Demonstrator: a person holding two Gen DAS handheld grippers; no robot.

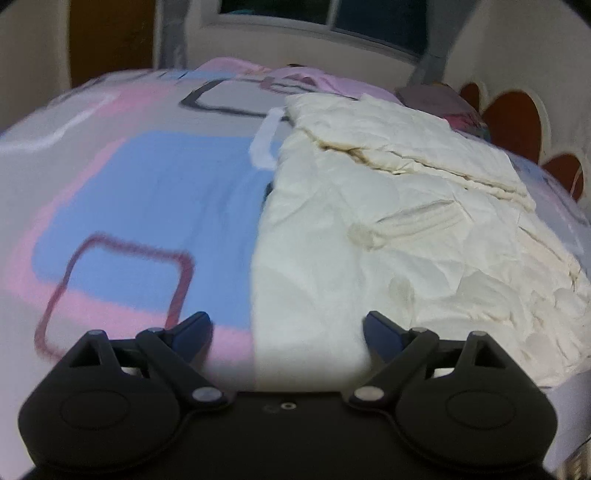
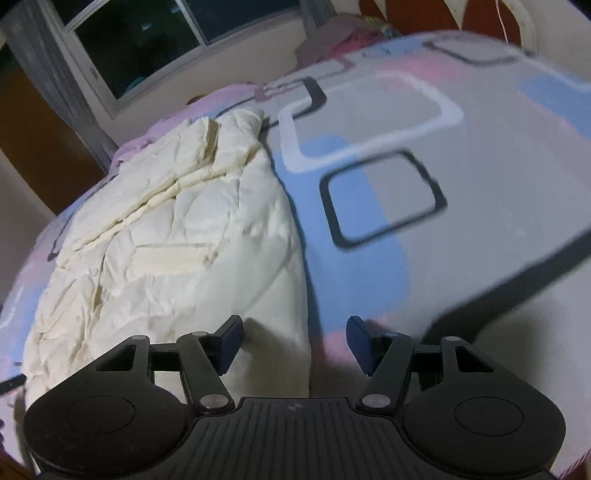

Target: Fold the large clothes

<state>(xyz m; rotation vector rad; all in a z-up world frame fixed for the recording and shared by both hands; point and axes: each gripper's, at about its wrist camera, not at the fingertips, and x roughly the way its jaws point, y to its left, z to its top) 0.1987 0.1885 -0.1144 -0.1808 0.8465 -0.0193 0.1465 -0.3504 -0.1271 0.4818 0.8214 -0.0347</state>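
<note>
A large cream garment [image 1: 388,221], crumpled and folded over on itself, lies on a bed with a sheet [image 1: 147,192] patterned in pink, blue and grey. My left gripper [image 1: 286,334] hovers open above the garment's near left edge, nothing between its blue pads. In the right wrist view the same cream garment [image 2: 177,229] lies to the left. My right gripper [image 2: 293,343] is open over its near right edge, with no cloth caught between the pads.
A dark window [image 1: 321,14] and pale wall stand beyond the bed. A pink cloth [image 1: 325,79] lies at the far end of the bed. An orange-brown headboard [image 1: 517,122] rises at the right. Bare patterned sheet [image 2: 443,184] stretches right of the garment.
</note>
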